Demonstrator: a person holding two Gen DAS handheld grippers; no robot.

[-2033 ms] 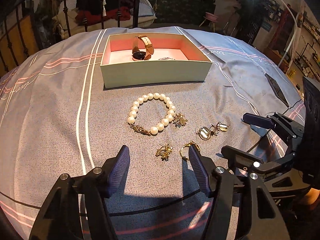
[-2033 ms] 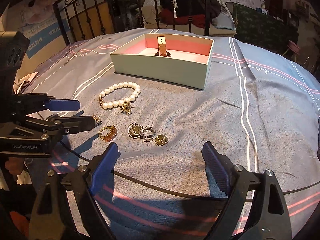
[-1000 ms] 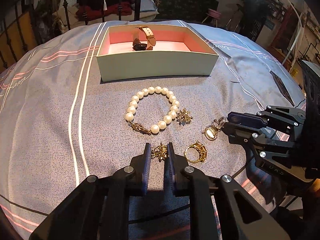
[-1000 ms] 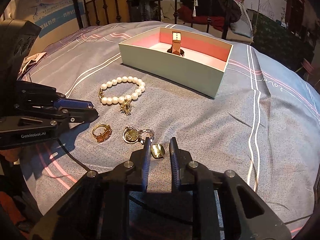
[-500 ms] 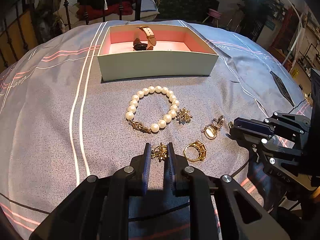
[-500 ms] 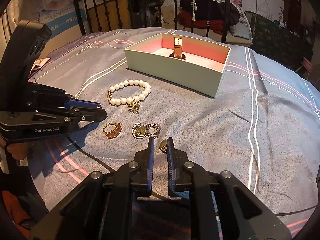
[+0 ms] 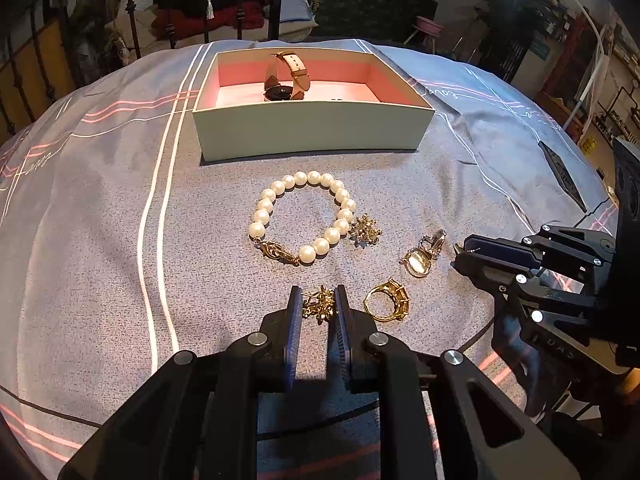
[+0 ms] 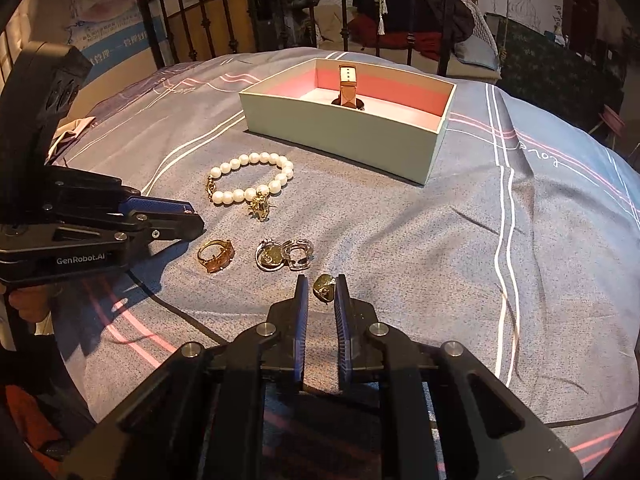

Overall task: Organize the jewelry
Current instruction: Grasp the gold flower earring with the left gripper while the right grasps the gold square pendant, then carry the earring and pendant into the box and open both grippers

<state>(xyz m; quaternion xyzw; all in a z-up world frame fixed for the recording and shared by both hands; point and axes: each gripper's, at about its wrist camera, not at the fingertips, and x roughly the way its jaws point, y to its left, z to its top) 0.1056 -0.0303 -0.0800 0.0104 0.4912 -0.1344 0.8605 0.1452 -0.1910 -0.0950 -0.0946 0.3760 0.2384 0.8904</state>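
Observation:
My left gripper [image 7: 318,300] is shut on a gold flower earring [image 7: 319,303]. My right gripper [image 8: 323,286] is shut on a small gold earring [image 8: 325,286]. On the bedspread lie a pearl bracelet [image 7: 298,216] [image 8: 250,178], a second gold flower earring [image 7: 365,230] [image 8: 260,205], a gold ring [image 7: 387,299] [image 8: 216,255] and a pair of silver-rimmed earrings [image 7: 423,254] [image 8: 284,255]. An open pale green box [image 7: 310,128] [image 8: 344,136] with a pink inside holds a watch with a tan strap [image 7: 290,76] [image 8: 347,88].
The grey-blue bedspread [image 7: 100,220] has white and pink stripes and slopes off at the edges. A black iron bed frame [image 8: 344,8] stands behind the box. A dark flat object [image 7: 562,174] lies at the right of the bed.
Both grippers have closed: the left on the flower earring, the right on the small gold earring. The right gripper has since lifted and drawn back a little with its earring.

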